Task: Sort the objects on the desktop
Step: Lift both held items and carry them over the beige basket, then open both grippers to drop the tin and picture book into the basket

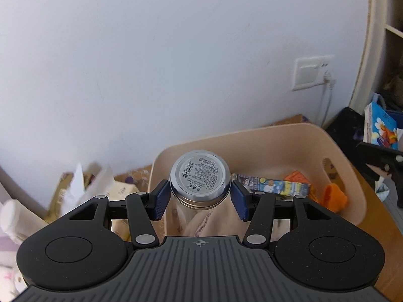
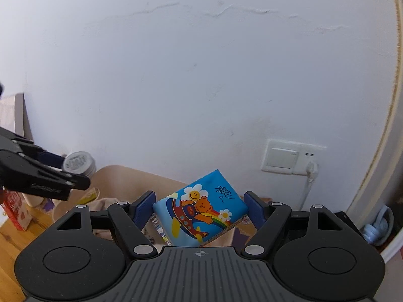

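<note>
A glass jar with a silver metal lid (image 1: 200,173) hangs tilted over the near left part of a beige plastic basket (image 1: 277,130). My left gripper (image 1: 200,196) is shut on the jar just below the lid. A blue tissue pack with a cartoon bear (image 2: 199,209) sits between the blue pads of my right gripper (image 2: 200,207), which is shut on it above the basket's right side. In the right wrist view the left gripper (image 2: 50,176) and jar lid (image 2: 78,164) show at the left, over the basket rim (image 2: 121,173).
The basket holds a colourful packet (image 1: 274,186), an orange thing (image 1: 335,196) and a beige cloth (image 1: 206,221). Paper and a cardboard box (image 1: 83,183) lie left of it, a red carton (image 2: 15,209) on the wooden desk. A wall socket (image 1: 312,73) with a cable is behind.
</note>
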Demonstrator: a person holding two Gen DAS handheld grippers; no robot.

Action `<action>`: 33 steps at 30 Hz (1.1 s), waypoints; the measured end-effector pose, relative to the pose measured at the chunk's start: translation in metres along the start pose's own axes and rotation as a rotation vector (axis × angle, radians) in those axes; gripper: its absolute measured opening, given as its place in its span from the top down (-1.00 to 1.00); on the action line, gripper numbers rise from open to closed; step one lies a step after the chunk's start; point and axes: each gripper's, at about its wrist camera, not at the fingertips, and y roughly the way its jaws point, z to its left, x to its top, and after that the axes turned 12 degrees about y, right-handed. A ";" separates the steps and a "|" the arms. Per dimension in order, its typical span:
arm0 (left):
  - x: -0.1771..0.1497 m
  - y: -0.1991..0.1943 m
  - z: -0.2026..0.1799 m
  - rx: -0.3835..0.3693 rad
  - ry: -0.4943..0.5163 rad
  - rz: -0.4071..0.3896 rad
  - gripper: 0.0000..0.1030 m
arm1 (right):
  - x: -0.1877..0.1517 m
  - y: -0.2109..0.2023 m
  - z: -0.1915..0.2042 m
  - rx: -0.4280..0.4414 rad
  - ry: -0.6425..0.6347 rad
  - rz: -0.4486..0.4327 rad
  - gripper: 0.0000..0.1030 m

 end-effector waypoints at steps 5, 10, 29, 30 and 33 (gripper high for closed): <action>-0.007 0.035 -0.002 -0.007 0.008 0.066 -0.04 | -0.008 0.036 0.012 0.008 -0.027 0.062 -0.45; -0.018 0.055 -0.005 -0.044 0.028 0.106 -0.05 | -0.022 0.065 0.022 0.015 -0.040 0.138 -0.45; -0.025 0.044 -0.012 0.005 0.037 0.094 -0.62 | -0.037 0.069 0.006 -0.017 0.043 0.185 -0.73; -0.026 0.041 -0.012 0.011 0.046 0.087 -0.62 | -0.036 0.065 0.004 -0.021 0.045 0.175 -0.77; -0.029 0.033 -0.012 0.011 0.041 0.082 -0.62 | -0.032 0.053 0.000 -0.028 0.062 0.147 -0.88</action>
